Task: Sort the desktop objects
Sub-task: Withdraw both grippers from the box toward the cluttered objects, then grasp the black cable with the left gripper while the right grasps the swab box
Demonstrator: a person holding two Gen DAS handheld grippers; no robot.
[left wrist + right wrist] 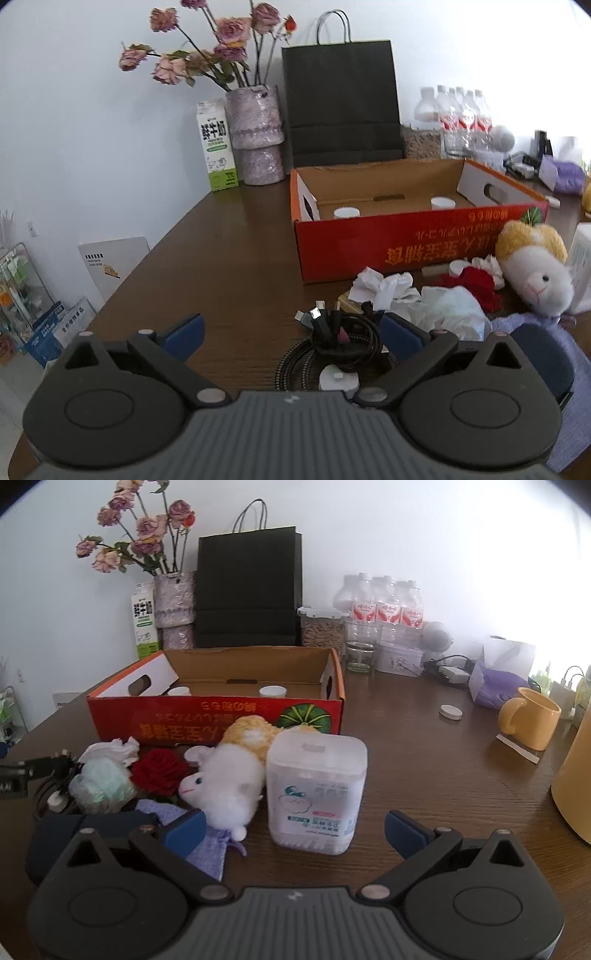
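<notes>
Milk carton (218,147) printed 鲜牛奶, red box (417,240) (lettering upside down)

My two handheld grippers, seen from their own wrist cameras.

My left gripper (291,330) and my right gripper (295,829) look alike: a ribbed grey plastic body with a small pale mark at its top centre, two round black housings with raised discs, and angular black link arms pinned by silver rivets. Each arm ends in a dark blue rectangular finger pad (186,330), with triangular cut-outs in the black outer brackets.
</notes>
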